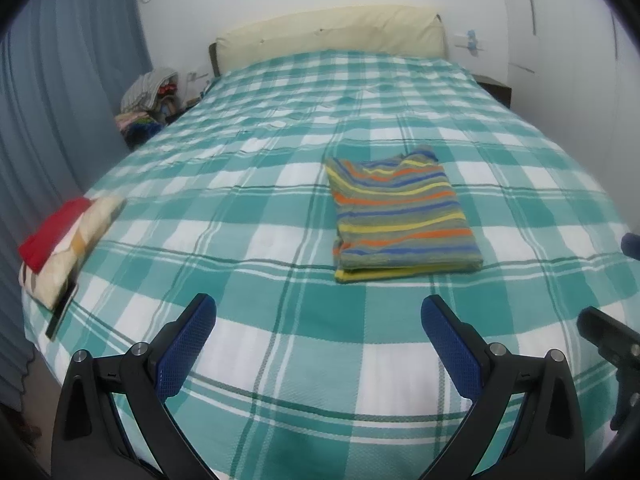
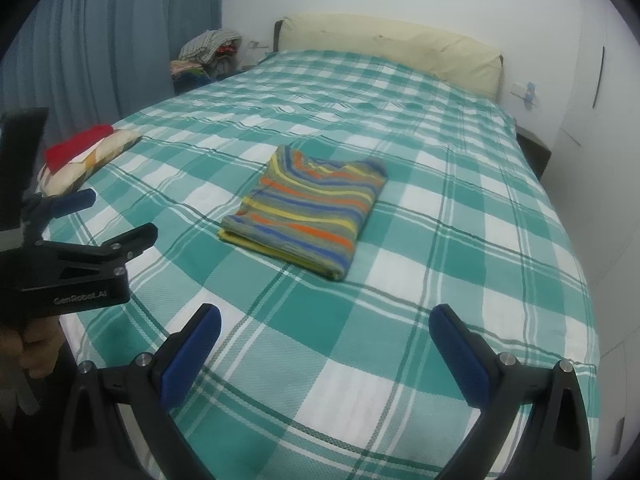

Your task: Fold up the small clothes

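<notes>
Both views show our tongs spread wide and empty. From the left wrist, our left tongs (image 1: 318, 316) hover over the checked bed (image 1: 248, 216), the folded striped shirt (image 1: 402, 216) lying ahead. From the right wrist, our right tongs (image 2: 324, 326) face that shirt mid-bed.

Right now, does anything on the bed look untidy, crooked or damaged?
Nothing stands out. The striped multicoloured folded garment lies flat as a neat rectangle on the green-and-white checked bedspread. A small pile of red and cream folded clothes sits tidily at the bed's left edge. Both grippers are open and empty.
</notes>
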`<action>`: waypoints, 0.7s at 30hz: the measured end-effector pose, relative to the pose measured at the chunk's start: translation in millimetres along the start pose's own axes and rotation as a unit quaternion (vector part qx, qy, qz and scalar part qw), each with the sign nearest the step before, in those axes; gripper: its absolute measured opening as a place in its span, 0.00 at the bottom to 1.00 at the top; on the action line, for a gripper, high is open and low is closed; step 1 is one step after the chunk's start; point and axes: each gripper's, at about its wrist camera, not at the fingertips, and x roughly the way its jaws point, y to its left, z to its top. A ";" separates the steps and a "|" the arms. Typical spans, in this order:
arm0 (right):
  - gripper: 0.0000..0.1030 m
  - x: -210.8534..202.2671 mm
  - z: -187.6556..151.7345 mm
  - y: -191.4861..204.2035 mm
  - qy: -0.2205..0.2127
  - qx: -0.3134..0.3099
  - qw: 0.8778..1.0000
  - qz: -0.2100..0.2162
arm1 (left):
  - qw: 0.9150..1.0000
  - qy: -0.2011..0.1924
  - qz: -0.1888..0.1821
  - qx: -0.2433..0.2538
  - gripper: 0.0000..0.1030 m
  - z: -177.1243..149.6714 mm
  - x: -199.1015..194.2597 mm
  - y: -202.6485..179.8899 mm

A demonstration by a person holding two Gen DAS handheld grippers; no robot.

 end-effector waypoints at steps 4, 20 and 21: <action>0.99 -2.9 1.6 -3.0 0.001 0.008 1.000 -0.003 | 1.000 -0.004 -0.004 0.005 1.00 2.4 -4.6 -4.1; 1.00 -11.3 18.8 -0.7 -0.005 0.026 1.000 -0.013 | 1.000 0.005 -0.010 -0.008 1.00 6.5 -15.9 -7.9; 1.00 -11.8 20.8 0.9 -0.006 0.025 1.000 -0.013 | 1.000 0.008 -0.013 -0.010 1.00 6.6 -15.5 -7.7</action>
